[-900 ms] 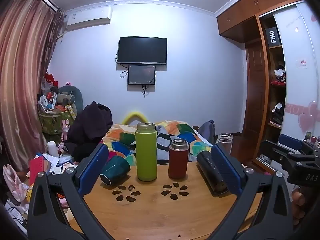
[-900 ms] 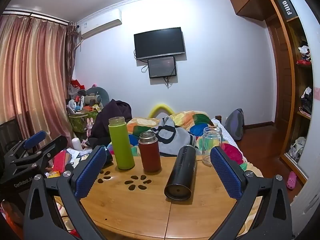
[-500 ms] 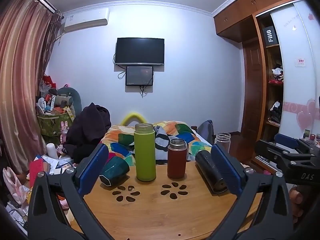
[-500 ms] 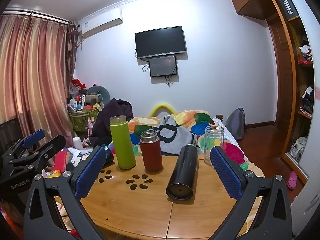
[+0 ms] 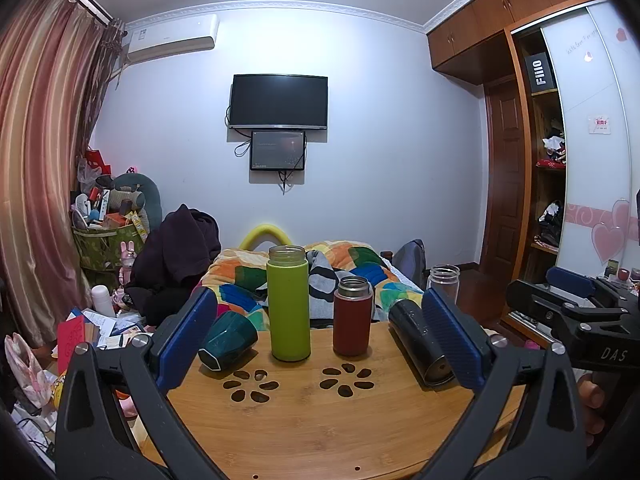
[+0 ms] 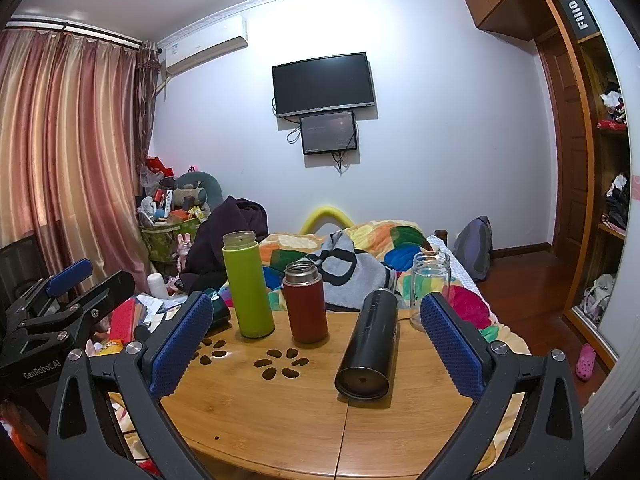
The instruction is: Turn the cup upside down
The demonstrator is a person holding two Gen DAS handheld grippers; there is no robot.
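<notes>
A dark green cup (image 5: 228,340) lies on its side at the left of the round wooden table (image 5: 320,420); in the right wrist view only a bit of it (image 6: 220,310) shows behind my left finger pad. A black flask (image 6: 370,346) lies on its side at the right, also in the left wrist view (image 5: 418,342). A green bottle (image 5: 289,304), a red flask (image 5: 352,318) and a clear glass jar (image 6: 430,290) stand upright. My left gripper (image 5: 320,340) and right gripper (image 6: 316,344) are open and empty, held short of the objects.
A bed with a colourful quilt (image 5: 340,268) lies behind the table. Clutter and papers (image 5: 100,320) cover the floor at the left. A wardrobe (image 5: 560,200) stands at the right. The other gripper shows at each view's edge (image 5: 580,312) (image 6: 52,312).
Both views have shifted slightly. Nothing on the table has moved and both grippers stay open.
</notes>
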